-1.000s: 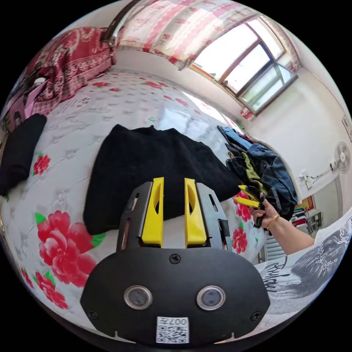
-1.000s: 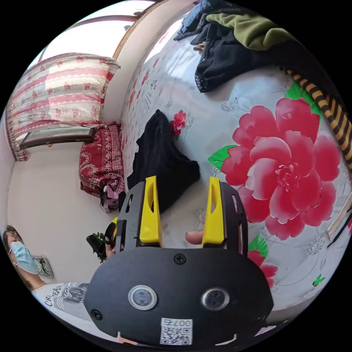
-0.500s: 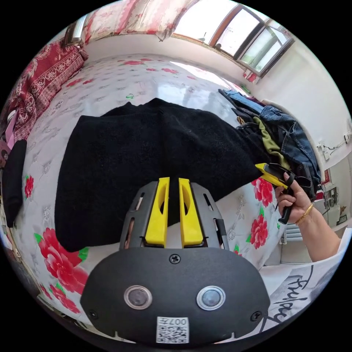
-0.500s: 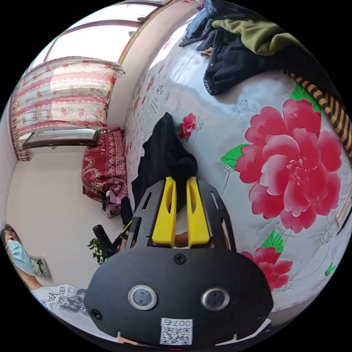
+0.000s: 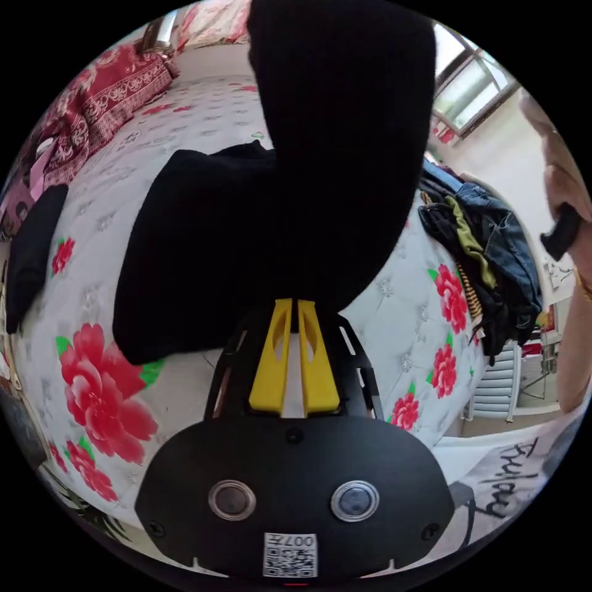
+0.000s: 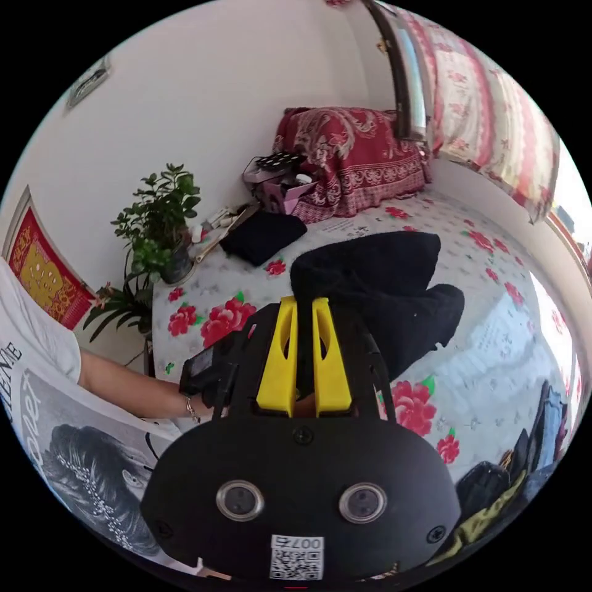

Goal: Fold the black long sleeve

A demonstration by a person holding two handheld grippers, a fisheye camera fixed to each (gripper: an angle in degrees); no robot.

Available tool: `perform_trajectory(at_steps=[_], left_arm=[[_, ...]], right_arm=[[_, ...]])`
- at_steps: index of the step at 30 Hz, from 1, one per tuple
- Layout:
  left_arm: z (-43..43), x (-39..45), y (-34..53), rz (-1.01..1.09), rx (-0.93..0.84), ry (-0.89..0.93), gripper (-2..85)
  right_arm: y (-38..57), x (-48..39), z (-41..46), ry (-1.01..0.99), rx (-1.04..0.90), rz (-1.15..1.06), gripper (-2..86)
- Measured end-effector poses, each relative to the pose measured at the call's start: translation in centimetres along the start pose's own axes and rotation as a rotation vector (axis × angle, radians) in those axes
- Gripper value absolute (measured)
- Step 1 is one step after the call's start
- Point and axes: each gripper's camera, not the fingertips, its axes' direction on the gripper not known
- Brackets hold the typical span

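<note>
A: We see the left hand-held gripper (image 5: 294,303) with its yellow jaws drawn close together, pinching an edge of the black long sleeve (image 5: 259,228); the cloth rises from the jaw tips in a tall dark fold that covers much of the left gripper view, while the rest of the garment lies on the bed (image 5: 394,308).

B: We find the same in the right gripper view; the right hand-held gripper (image 6: 304,301) has its jaws narrow too, with black cloth caught between them, and the black long sleeve (image 6: 382,290) bunches up just beyond the tips, partly lifted off the flowered bedcover.

A: Where does the garment sit on the bed, as we see it?

B: Near the middle, with large red flowers printed on the cover around it; a second dark folded piece (image 6: 262,235) lies well apart, toward the red patterned blanket (image 6: 348,157) at the head end.

A: We also see a heap of clothes (image 5: 487,259) at the far side of the bed in the left gripper view, denim and olive cloth among dark pieces; a hand (image 5: 564,185) shows at the edge of that view, gripping a black handle.

B: In the right gripper view a potted plant (image 6: 154,225) stands beside the bed against the wall; a person's forearm reaches in from the side, with a printed white shirt behind it.
</note>
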Motion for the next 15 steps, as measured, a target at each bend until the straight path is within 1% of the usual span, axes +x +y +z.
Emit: perform_trajectory(at_steps=[1,2,3,4,5,7,10,11,12,13,14,15], left_arm=[[-1.1,-1.1,2.3,-0.031,0.020,0.025,2.7],[-2.0,-2.1,4.5,-0.065,0.028,0.023,3.6],[-2.3,-2.6,5.5,-0.085,0.030,0.022,3.9],[-2.9,-3.9,7.2,-0.140,0.030,0.028,4.3],[-3.1,-5.1,8.4,-0.192,0.024,0.056,4.6],[-3.1,-6.7,9.3,-0.257,0.023,0.119,5.9],[-2.8,-8.2,9.0,-0.293,0.045,0.198,7.7],[-2.5,-8.3,8.4,-0.286,0.057,0.216,8.2],[-2.3,-8.3,8.1,-0.281,0.057,0.222,8.3],[-1.7,-8.2,7.3,-0.272,0.048,0.227,8.5],[-1.1,-8.1,6.6,-0.269,0.045,0.226,8.7],[-0.9,-8.1,6.3,-0.271,0.046,0.226,8.7]], right_arm=[[-0.2,-0.5,1.9,-0.029,-0.036,-0.013,3.6],[-0.2,-1.3,6.4,-0.079,-0.121,-0.023,4.0],[0.5,-1.7,11.7,-0.123,-0.249,-0.014,4.6],[1.2,-1.7,14.5,-0.140,-0.330,-0.008,4.9],[2.8,-1.6,19.1,-0.149,-0.464,0.024,5.5],[3.7,-2.0,18.9,-0.123,-0.368,0.011,6.2],[2.9,-1.5,14.8,-0.268,-0.276,-0.002,7.9],[3.1,-0.4,12.2,-0.313,-0.203,0.024,8.5],[4.0,1.1,9.4,-0.308,-0.105,0.077,9.0],[4.6,2.1,8.1,-0.287,-0.063,0.113,9.2],[6.2,4.1,6.0,-0.218,-0.007,0.202,9.7],[8.2,6.1,4.7,-0.132,0.007,0.307,10.3]])
